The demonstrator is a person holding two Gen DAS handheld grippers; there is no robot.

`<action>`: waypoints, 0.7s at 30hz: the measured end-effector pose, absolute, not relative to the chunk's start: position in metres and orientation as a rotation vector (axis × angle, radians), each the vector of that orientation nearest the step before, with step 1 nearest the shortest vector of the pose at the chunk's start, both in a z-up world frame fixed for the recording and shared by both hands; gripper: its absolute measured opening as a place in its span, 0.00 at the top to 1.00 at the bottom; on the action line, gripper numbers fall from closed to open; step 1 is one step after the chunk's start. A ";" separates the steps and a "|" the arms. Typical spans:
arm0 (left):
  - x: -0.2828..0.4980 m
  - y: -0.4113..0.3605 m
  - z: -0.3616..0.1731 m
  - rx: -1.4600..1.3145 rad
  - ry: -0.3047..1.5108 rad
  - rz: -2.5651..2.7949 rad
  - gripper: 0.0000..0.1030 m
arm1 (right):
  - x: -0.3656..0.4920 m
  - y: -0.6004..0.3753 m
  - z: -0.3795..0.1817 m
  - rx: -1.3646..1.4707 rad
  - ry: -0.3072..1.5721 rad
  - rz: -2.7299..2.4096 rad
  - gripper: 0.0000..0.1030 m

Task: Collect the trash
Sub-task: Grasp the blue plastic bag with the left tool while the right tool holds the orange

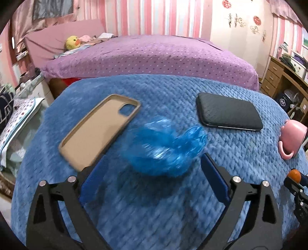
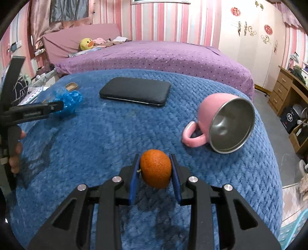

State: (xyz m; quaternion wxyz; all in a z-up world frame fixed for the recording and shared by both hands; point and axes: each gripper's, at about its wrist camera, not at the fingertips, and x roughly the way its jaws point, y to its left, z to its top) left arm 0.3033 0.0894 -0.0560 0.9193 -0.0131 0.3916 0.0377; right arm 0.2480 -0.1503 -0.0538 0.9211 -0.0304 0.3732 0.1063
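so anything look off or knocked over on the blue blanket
Yes: the pink mug lies tipped on its side at the right, steel-lined mouth facing the camera, handle on the blue blanket. Nothing appears spilled from it.

This is a bedroom in a home. A wide bed (image 2: 154,57) with a purple dotted cover fills the middle of the room, with a pink headboard (image 1: 63,36) behind it and a yellow plush duck (image 1: 72,42) lying near the pillows. The walls carry pink and white stripes (image 2: 169,19), and a pale wardrobe (image 2: 248,42) on the right bears red and dark stickers (their shapes are hard to read). A wooden desk with drawers (image 2: 284,90) stands at the far right, crowded with household clutter. Satin curtains (image 2: 42,17) hang in the left corner, and a fluffy blue blanket (image 2: 125,125) covers the near surface.
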 end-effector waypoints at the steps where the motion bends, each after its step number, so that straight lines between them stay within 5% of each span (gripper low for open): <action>1: 0.307 0.086 -0.060 -0.029 0.816 0.059 0.22 | 0.248 -0.151 -0.055 -0.060 0.770 0.221 0.70; 4: 0.311 0.083 -0.072 -0.044 0.865 0.005 0.64 | 0.247 -0.152 -0.057 -0.066 0.770 0.221 0.70; 21: 0.233 0.074 -0.057 -0.119 0.839 -0.034 0.67 | 0.206 -0.170 -0.049 -0.052 0.718 0.192 0.70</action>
